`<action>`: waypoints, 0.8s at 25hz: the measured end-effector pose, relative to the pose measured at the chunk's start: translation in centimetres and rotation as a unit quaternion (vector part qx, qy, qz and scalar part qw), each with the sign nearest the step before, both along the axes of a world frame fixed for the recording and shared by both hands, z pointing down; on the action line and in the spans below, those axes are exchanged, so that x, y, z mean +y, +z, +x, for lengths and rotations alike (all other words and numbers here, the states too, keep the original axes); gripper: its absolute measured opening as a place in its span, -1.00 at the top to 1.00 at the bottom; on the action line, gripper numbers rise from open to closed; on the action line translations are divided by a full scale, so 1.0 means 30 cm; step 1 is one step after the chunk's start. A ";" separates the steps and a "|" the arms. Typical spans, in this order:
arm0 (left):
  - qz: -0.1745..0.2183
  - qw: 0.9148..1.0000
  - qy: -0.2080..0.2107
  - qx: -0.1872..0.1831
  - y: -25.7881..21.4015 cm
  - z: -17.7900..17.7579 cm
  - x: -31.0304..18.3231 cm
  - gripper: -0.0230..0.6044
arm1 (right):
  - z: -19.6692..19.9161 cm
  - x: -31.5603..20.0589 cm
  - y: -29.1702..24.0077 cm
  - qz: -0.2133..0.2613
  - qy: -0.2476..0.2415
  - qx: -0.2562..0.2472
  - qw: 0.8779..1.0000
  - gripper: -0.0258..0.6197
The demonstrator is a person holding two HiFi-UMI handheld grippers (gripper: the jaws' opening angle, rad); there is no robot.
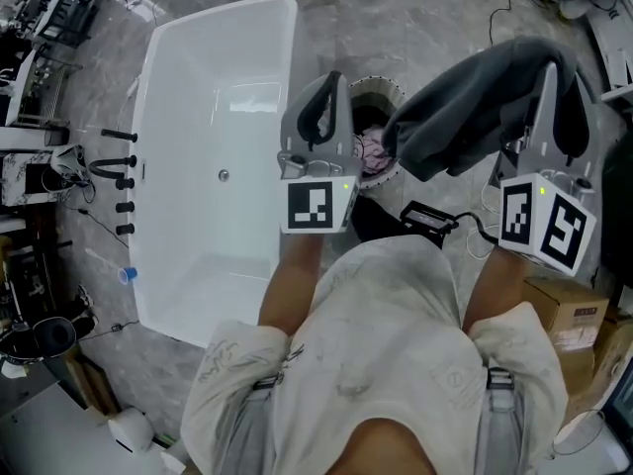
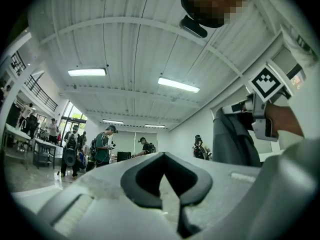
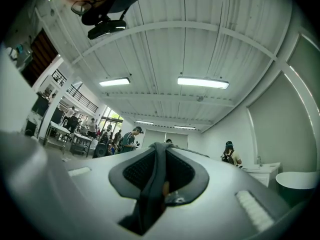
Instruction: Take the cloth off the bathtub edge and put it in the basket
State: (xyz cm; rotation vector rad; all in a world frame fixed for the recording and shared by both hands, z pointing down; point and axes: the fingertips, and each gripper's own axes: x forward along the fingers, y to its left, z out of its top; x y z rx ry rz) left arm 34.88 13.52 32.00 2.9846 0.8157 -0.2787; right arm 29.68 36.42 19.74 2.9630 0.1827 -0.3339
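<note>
1. Nearest the body, both forearms reach forward side by side. Each gripper points ahead and slightly upward, and the marker cubes [image 1: 318, 206] face the head camera.
2. The left gripper [image 1: 331, 92] has its fingers [image 2: 100, 184] clenched on nothing. In the head view it shows over the right rim of the bathtub [image 1: 218, 87], just beside the basket [image 1: 374, 92].
3. The right gripper [image 1: 554, 102] grasps the cloth [image 1: 465, 117]. A dark grey fold runs between its fingers [image 3: 225, 184], and the rest drapes leftward as one long bundle.
4. The basket stands on the floor between the two grippers, with pale fabric [image 1: 372, 151] inside. It lies left of and below the right gripper. I judge that the right hand should swing leftward and down until the bundle's hanging end is over the basket mouth, then release. The left hand is nearer but idle.
5. Farthest, the visible bathtub edge carries no cloth.
</note>
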 end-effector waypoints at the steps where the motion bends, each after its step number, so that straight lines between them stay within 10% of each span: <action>1: 0.002 1.000 -0.005 -0.002 0.001 -0.004 -0.007 0.94 | 0.007 -0.012 0.001 0.001 -0.008 0.000 1.000 0.72; 20: 0.019 0.994 -0.109 -0.011 -0.009 -0.030 -0.288 0.94 | 0.178 -0.356 0.018 0.017 -0.143 -0.012 0.989 0.72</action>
